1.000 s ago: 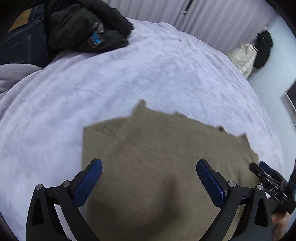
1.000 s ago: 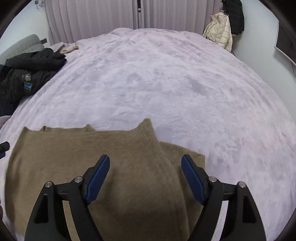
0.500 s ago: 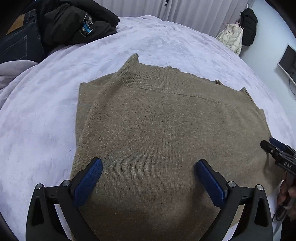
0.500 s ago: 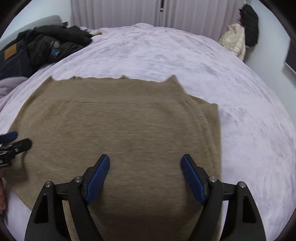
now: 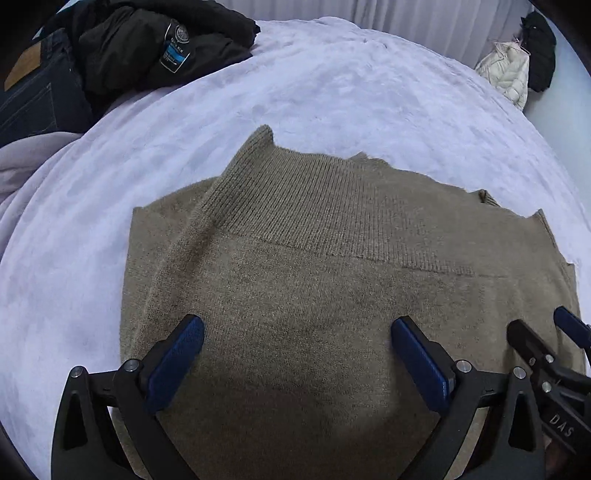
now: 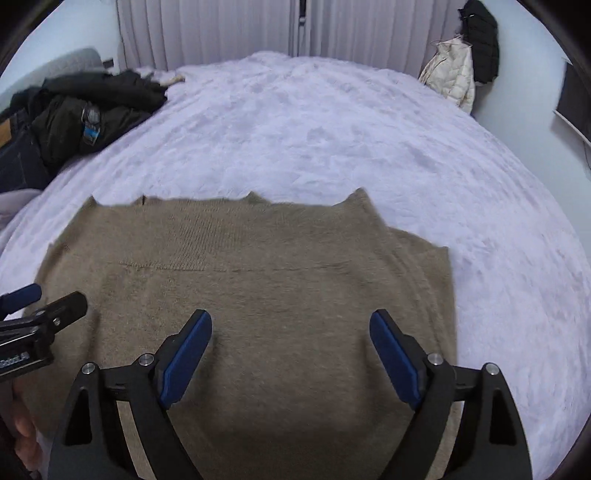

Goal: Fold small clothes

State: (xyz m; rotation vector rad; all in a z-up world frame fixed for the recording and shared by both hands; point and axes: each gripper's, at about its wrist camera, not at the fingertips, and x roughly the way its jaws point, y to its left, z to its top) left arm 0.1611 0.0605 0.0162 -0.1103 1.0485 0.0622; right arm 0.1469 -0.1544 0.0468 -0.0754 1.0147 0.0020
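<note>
A tan knit sweater (image 5: 332, 295) lies flat on the pale lilac bedspread (image 5: 332, 92), its ribbed hem on the far side. It also shows in the right wrist view (image 6: 277, 288). My left gripper (image 5: 297, 345) is open and empty, hovering over the near left part of the sweater. My right gripper (image 6: 291, 338) is open and empty over the near right part. The right gripper also shows at the right edge of the left wrist view (image 5: 546, 343). The left gripper also shows at the left edge of the right wrist view (image 6: 40, 301).
A pile of black jackets (image 5: 147, 48) and dark jeans (image 5: 33, 92) sits at the bed's far left, and the jacket pile also shows in the right wrist view (image 6: 85, 107). A cream coat (image 6: 452, 74) and a black coat (image 6: 480, 40) hang at the far right. Curtains (image 6: 258, 26) hang behind the bed.
Both grippers have stayed open over the sweater. The views shifted from close and low, to higher and further back, then slightly forward again. The sweater lies as before.
</note>
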